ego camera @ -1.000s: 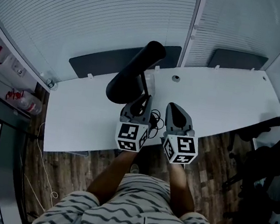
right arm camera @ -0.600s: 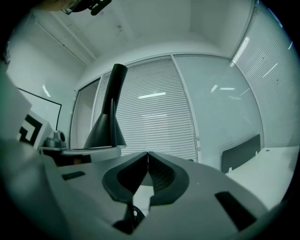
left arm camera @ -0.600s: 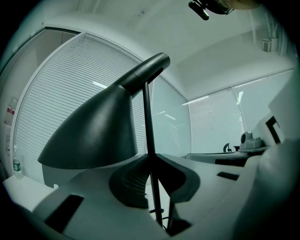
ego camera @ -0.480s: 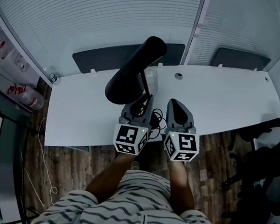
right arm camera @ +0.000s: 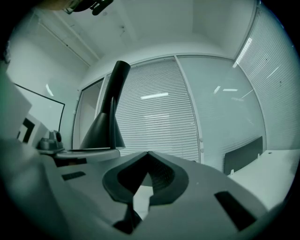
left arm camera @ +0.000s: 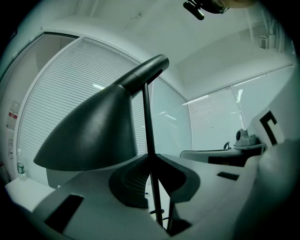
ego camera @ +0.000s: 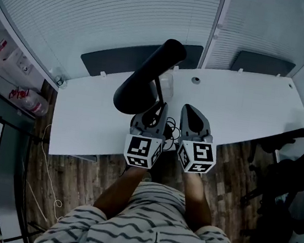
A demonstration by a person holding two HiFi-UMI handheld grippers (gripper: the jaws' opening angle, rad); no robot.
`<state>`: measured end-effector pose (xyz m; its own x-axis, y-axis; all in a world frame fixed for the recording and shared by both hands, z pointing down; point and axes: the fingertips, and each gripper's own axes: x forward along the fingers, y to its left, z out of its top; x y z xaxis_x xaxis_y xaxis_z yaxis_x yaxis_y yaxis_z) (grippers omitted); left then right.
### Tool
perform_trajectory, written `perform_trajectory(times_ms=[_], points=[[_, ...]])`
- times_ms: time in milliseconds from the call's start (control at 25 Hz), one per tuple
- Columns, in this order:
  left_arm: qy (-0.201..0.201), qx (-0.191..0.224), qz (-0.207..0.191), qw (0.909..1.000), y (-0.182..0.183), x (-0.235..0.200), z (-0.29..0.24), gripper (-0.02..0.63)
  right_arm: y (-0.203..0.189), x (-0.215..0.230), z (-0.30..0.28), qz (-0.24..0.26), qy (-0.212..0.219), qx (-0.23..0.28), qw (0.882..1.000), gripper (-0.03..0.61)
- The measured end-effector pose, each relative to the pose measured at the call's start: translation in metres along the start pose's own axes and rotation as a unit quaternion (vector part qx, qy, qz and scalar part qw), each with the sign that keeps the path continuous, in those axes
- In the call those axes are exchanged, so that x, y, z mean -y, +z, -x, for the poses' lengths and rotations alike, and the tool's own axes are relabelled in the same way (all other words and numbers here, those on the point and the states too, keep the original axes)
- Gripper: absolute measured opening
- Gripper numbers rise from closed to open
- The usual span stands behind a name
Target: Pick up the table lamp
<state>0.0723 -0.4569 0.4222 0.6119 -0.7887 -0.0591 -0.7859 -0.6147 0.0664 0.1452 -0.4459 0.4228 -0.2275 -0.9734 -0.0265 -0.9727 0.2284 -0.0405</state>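
The black table lamp (ego camera: 141, 81) has a cone shade and a thin stem. My left gripper (ego camera: 154, 109) is shut on that stem just below the shade. In the left gripper view the stem (left arm camera: 148, 123) runs straight up through the closed jaws of the left gripper (left arm camera: 151, 157), with the shade (left arm camera: 89, 136) at the left. The lamp's base is hidden. Its cable (ego camera: 168, 130) hangs by the grippers. My right gripper (ego camera: 189, 116) stands right beside the left one, shut on nothing. In the right gripper view the right gripper (right arm camera: 147, 154) is empty and the lamp (right arm camera: 104, 126) rises to the left.
The white desk (ego camera: 248, 108) lies under both grippers, with a round grommet (ego camera: 195, 80) and a small pale object (ego camera: 166, 87) near its back edge. Glass walls with blinds stand behind. A black stand (ego camera: 297, 137) is at the right, bottles (ego camera: 29, 102) at the left.
The whole head view has shifted a little. The lamp stays in my left gripper and its shade sits slightly higher in the frame. The right gripper keeps its place beside it.
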Motion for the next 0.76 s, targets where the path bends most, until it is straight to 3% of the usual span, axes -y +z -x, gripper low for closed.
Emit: perform_trajectory(times_ms=[760], points=[[0.005, 0.002, 0.004, 1.0, 0.002, -0.012, -0.001, 0.041, 0.005, -0.006, -0.003, 0.012, 0.0, -0.001, 1.0, 0.011]])
